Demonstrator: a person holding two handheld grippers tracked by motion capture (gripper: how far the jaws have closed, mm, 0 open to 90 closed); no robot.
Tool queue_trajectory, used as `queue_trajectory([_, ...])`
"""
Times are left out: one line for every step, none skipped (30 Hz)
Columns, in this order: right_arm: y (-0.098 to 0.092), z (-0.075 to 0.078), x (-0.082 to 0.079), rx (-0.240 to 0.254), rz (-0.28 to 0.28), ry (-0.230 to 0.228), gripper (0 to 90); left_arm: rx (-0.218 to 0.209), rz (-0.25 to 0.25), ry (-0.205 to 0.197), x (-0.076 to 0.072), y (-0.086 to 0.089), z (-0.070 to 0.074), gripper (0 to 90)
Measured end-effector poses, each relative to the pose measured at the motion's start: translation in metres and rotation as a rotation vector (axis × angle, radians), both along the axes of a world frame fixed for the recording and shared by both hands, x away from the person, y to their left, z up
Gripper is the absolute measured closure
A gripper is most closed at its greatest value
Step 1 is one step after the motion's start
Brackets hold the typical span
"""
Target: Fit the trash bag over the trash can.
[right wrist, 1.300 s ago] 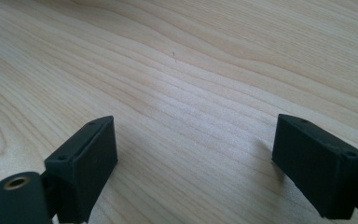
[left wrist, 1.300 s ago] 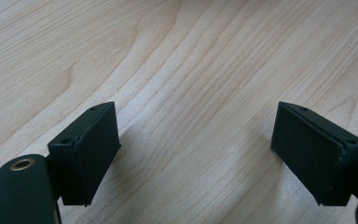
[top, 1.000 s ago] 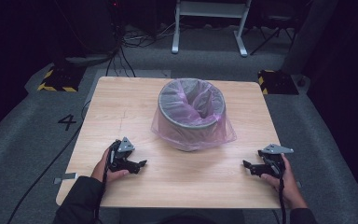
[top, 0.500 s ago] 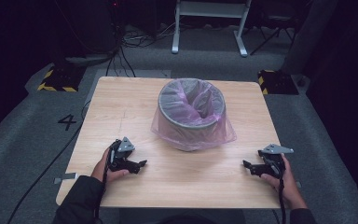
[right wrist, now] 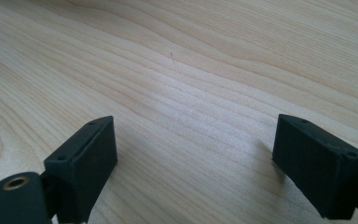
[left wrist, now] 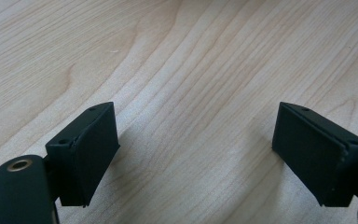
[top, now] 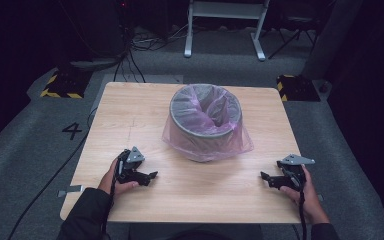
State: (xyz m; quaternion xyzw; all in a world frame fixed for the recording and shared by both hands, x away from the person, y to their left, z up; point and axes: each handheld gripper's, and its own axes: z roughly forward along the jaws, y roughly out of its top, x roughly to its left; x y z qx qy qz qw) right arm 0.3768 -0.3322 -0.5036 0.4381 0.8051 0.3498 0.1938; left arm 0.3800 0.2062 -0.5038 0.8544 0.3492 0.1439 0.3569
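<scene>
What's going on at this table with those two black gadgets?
A person sits at a wooden table with a hand-held gripper in each hand. The left gripper and the right gripper rest low near the table's front edge, both open with nothing between their jaws. In the middle stands a grey bin lined with a pink plastic bag, and neither gripper touches it.

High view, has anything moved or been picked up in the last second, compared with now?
Nothing visibly changed. The left gripper and right gripper rest near the table's front edge, both open and empty, and the bin with its pink liner sits untouched in the middle.
</scene>
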Motion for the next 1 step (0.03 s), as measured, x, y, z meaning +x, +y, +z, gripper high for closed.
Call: queue_trajectory([0.0000,0.0000,0.0001,0.000,0.001,0.000,13.8,0.000,0.000,0.000,-0.0001,0.0000,0.0000,14.2])
